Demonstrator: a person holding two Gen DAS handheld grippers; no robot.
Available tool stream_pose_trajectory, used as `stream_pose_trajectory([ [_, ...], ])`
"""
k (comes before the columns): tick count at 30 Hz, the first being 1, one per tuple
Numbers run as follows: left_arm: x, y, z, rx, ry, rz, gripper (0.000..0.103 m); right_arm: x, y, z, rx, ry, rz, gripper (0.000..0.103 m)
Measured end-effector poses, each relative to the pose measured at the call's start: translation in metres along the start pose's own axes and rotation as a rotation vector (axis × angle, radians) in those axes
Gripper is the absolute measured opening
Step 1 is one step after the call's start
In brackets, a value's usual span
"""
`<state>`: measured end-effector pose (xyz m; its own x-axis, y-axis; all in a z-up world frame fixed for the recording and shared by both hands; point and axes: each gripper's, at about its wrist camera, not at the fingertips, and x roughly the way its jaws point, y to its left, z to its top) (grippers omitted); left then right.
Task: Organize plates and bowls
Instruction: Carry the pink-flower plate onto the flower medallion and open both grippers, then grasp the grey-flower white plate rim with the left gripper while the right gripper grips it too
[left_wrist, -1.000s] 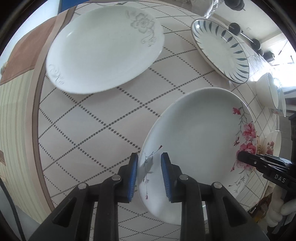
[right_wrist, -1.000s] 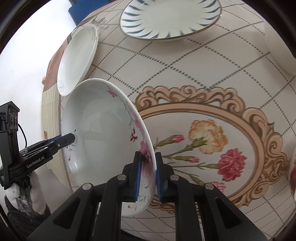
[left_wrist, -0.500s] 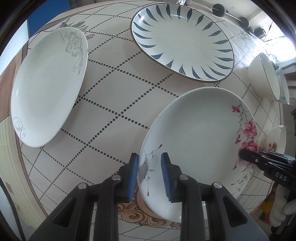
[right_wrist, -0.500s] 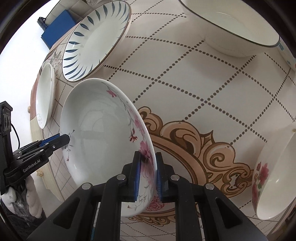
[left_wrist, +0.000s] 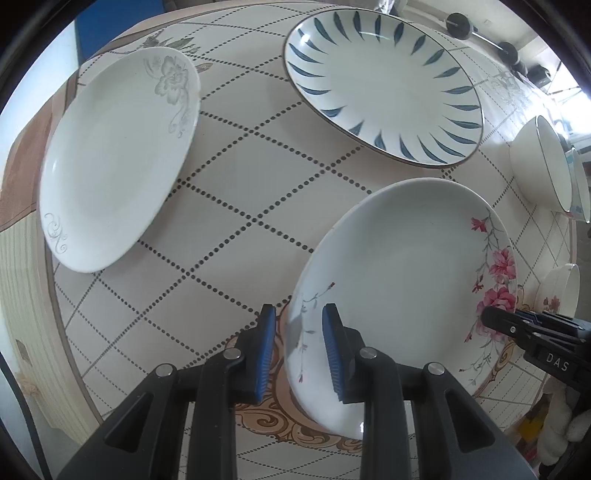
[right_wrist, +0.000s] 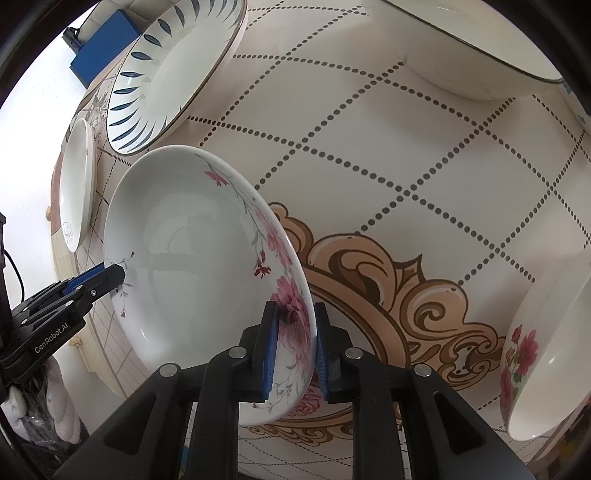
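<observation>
A white plate with pink flowers is held above the table between both grippers. My left gripper is shut on its near rim. My right gripper is shut on the opposite, flowered rim. The plate also shows in the right wrist view, tilted. A blue-leaf plate lies at the back, also seen in the right wrist view. A white plate with a grey flower lies at the left.
A white bowl with a dark rim sits at the right, with another bowl behind it. A small pink-flower bowl stands near the table's right edge. The tablecloth has a dotted grid and a brown ornament.
Both grippers carried the pink-flower plate over the table toward the centre ornament and the bowls. The grey-flower plate and blue-leaf plate shifted in view. Both grips are unchanged.
</observation>
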<state>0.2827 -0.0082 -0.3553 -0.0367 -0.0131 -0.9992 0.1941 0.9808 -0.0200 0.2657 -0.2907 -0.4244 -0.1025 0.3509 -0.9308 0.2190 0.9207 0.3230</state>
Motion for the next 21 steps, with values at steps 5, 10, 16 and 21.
stream_pose_trajectory([
  [5,-0.029,0.016,-0.011,-0.083,-0.048,-0.007,0.025,-0.023,0.012,-0.007,-0.064,-0.038,-0.061,0.047],
  [10,-0.071,0.034,-0.023,-0.157,-0.107,-0.056,0.033,-0.059,0.031,-0.016,-0.15,-0.112,-0.027,0.073],
  [16,-0.105,0.069,-0.013,-0.288,-0.18,-0.133,0.044,-0.104,0.094,-0.004,-0.26,-0.24,0.141,0.095],
  [21,-0.105,0.129,0.008,-0.392,-0.205,-0.16,0.045,-0.118,0.172,0.03,-0.359,-0.283,0.171,0.095],
])
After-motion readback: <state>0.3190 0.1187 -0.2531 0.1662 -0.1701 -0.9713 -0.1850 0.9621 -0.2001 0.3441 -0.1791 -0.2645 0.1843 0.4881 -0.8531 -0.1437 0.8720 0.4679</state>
